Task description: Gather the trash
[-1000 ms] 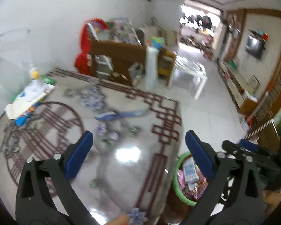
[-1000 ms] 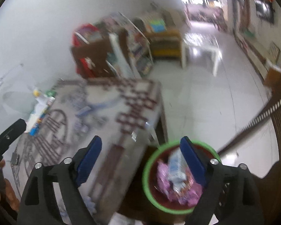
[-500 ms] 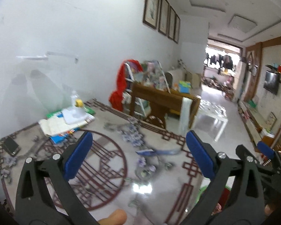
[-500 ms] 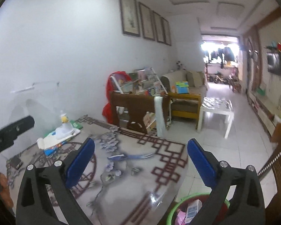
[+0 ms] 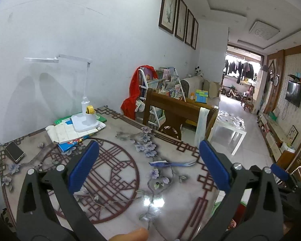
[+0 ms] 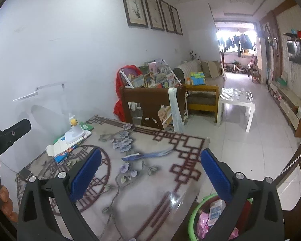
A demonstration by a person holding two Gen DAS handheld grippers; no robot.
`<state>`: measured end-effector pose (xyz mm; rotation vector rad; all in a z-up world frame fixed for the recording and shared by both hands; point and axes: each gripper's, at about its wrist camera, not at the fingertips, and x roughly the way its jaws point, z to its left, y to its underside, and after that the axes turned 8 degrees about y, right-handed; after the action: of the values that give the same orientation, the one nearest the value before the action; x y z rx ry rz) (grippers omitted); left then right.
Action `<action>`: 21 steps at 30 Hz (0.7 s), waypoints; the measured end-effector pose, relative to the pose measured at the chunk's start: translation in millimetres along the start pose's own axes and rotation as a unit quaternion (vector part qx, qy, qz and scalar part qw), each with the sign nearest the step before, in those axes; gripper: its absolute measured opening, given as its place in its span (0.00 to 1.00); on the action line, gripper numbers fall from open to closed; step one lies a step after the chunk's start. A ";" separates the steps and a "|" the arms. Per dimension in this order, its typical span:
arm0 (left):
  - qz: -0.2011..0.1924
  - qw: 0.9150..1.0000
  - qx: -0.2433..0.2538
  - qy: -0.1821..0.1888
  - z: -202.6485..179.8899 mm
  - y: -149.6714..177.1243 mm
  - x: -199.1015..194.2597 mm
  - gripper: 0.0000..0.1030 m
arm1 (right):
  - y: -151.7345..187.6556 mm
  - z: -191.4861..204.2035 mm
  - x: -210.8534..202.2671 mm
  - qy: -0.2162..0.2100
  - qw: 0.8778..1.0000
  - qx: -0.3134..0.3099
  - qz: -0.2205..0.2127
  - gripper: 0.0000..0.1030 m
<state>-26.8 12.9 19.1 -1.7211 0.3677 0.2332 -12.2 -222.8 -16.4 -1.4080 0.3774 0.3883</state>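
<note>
A green-rimmed trash bin [image 6: 193,217] stands on the floor off the table's right corner, holding pink and white wrappers [image 6: 214,210]. In the left wrist view only a sliver of its rim [image 5: 217,205] shows. My right gripper [image 6: 150,174] hangs open over the table's near right part, just left of the bin, with nothing between its blue pads. My left gripper [image 5: 149,167] is open too, above the middle of the glass-topped table [image 5: 176,182], and empty. Between the fingers of both lies only the printed flower-and-bird pattern.
At the table's far left are a white desk lamp [image 5: 86,118] on a stack of books [image 5: 70,136] and a phone [image 5: 14,151]. Beyond the table are a wooden bench [image 5: 176,110], a book rack and a white side table [image 5: 228,126]. A hand [image 6: 4,200] shows at the left edge.
Both views have swung up from the tabletop and bin to look across the room, then held still. The right gripper's jaws stand a little wider than a second ago.
</note>
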 end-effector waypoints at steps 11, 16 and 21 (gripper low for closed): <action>0.002 1.000 0.012 -0.005 -7.8 0.5 2.6 0.95 | 3.8 -11.7 0.9 0.022 1.000 0.012 0.000 0.93; 0.003 1.000 0.013 -0.007 -6.8 1.6 3.9 0.95 | 5.1 -11.9 0.3 0.025 1.000 0.008 0.001 0.93; 0.003 1.000 0.011 -0.010 -4.0 4.4 5.6 0.95 | 5.5 -11.8 1.0 0.027 1.000 0.005 0.001 0.93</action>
<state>-23.4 7.7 13.8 -1.6949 0.3609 0.2499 -14.2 -233.8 -23.1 -1.4104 0.4236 0.3508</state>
